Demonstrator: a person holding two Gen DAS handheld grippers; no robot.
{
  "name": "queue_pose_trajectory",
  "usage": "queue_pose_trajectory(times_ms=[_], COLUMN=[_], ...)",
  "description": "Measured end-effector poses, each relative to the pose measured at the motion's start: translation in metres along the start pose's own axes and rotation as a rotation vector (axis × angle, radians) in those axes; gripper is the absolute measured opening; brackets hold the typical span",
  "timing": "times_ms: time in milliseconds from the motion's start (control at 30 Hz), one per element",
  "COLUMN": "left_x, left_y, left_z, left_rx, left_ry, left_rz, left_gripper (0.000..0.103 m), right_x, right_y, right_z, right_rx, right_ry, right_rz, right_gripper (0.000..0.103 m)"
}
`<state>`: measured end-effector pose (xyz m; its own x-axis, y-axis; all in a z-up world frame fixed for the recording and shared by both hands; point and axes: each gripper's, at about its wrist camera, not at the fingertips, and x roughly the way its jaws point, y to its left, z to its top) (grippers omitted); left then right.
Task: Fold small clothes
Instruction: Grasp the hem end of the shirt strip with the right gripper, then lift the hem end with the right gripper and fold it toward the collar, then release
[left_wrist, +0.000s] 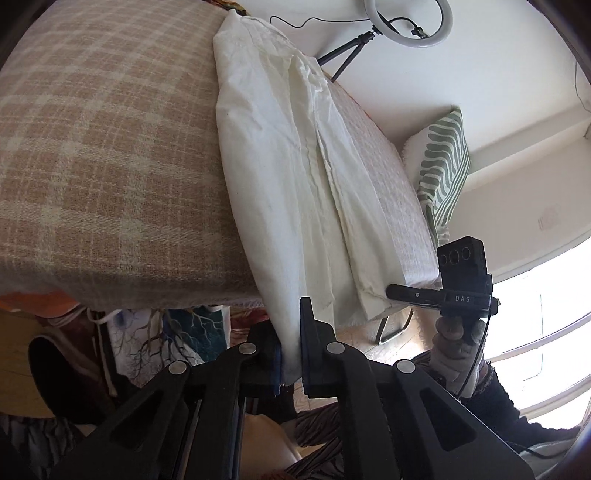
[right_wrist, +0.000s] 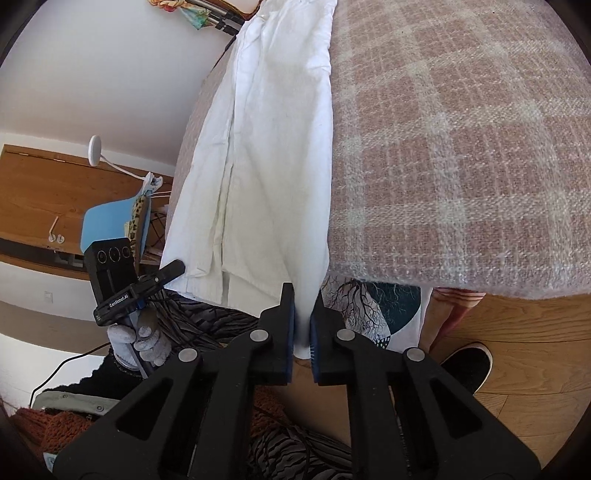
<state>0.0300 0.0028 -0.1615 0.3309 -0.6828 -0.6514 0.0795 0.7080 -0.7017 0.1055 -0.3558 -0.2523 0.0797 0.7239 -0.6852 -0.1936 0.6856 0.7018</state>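
A long white garment (left_wrist: 280, 155) (right_wrist: 258, 155), folded lengthwise, lies on a beige plaid blanket (left_wrist: 110, 147) (right_wrist: 461, 147), and its near end hangs over the blanket's front edge. In the left wrist view my left gripper (left_wrist: 290, 354) is shut on one near corner of the garment, with white cloth pinched between the blue pads. In the right wrist view my right gripper (right_wrist: 303, 332) is shut on the other near corner in the same way. Each view shows the other gripper from the side at its corner of the hem: the right gripper (left_wrist: 391, 291) and the left gripper (right_wrist: 177, 267), both in gloved hands.
A ring light on a tripod (left_wrist: 406, 22) and a green striped cushion (left_wrist: 443, 166) stand beyond the blanket's far side. A blue chair (right_wrist: 110, 221) and a wooden cabinet (right_wrist: 44, 192) are to the left. Printed fabric (right_wrist: 369, 306) hangs under the blanket, near a black shoe (right_wrist: 469, 365).
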Motion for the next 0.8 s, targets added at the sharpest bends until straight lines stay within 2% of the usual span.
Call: queue_pose_trajectory(times_ms=[167, 367, 567, 633, 800], left_x=[-0.01, -0.02, -0.024, -0.023, -0.011], left_y=[-0.004, -0.01, -0.022, -0.023, -0.007], left_z=[0.007, 0.036, 0.08, 0.097, 0.139], left_rx=[-0.014, -0.032, 0.002, 0.02, -0.007], left_ry=[-0.031, -0.068, -0.124, -0.145, -0.178], left_rz=[-0.044, -0.103, -0.122, -0.107, -0.083], left_gripper=[0.006, 0.006, 0.006, 0.006, 0.006], right_x=[-0.012, -0.026, -0.039, -0.041, -0.032], right_y=[0.011, 0.023, 0.043, 0.048, 0.049], right_z=[0.005, 0.018, 0.054, 0.072, 0.113], right_rx=[-0.004, 0.01, -0.023, -0.034, -0.01], right_ry=[-0.032, -0.107, -0.207, -0.235, -0.289], right_rz=[0.059, 0.179, 0.203, 0.194, 0.192], right_gripper=[0.008, 0.008, 0.008, 0.008, 0.008])
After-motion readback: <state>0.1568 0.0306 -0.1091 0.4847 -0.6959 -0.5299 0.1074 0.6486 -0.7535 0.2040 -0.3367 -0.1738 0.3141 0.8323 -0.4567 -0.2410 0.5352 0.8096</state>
